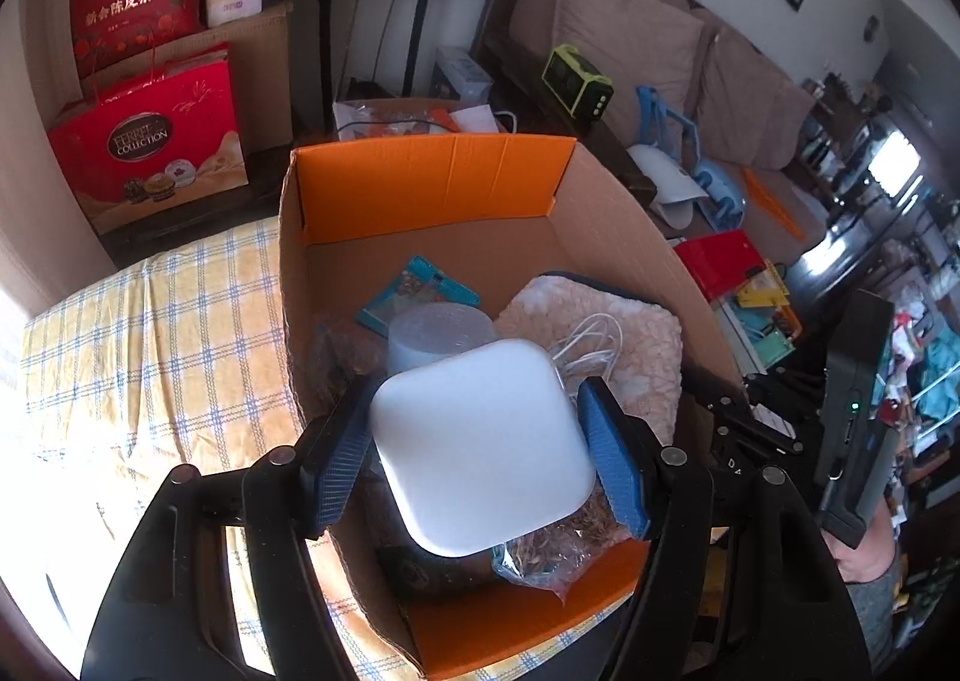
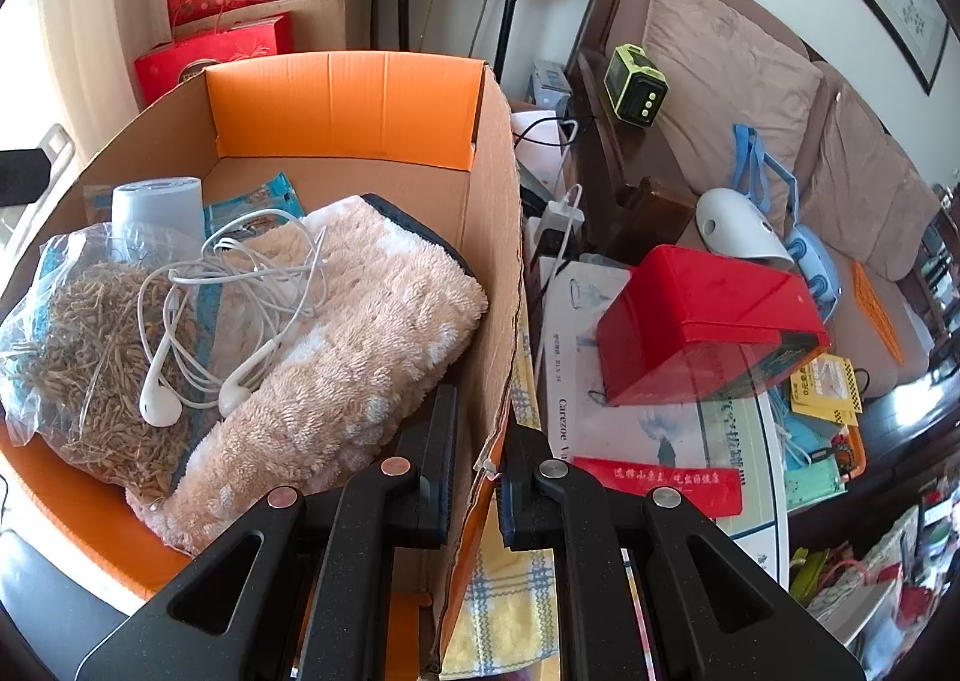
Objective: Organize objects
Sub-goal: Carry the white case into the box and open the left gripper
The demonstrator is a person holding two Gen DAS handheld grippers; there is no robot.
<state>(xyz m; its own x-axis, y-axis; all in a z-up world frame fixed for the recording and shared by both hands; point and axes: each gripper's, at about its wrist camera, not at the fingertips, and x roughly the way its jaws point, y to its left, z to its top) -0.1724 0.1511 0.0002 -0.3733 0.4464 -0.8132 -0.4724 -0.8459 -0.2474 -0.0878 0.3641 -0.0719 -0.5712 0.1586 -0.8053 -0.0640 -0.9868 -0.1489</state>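
A cardboard box (image 1: 432,183) with orange flaps stands on a yellow checked cloth (image 1: 150,321). My left gripper (image 1: 480,453) is shut on a white rounded square object (image 1: 480,441), held over the box's near end. My right gripper (image 2: 480,471) is shut on the box's right wall (image 2: 492,273), one finger inside and one outside. In the box lie a beige fluffy towel (image 2: 360,333), white earphones (image 2: 228,285), a clear bag of dried herbs (image 2: 90,357), a pale grey cylinder (image 2: 156,207) and a teal packet (image 2: 258,201).
A red box (image 2: 702,321), papers and packets lie on the table to the right of the box. A brown sofa (image 2: 750,81) carries a green radio (image 2: 636,87) and a white mask (image 2: 732,225). Red gift bags (image 1: 150,141) and speaker stands are behind.
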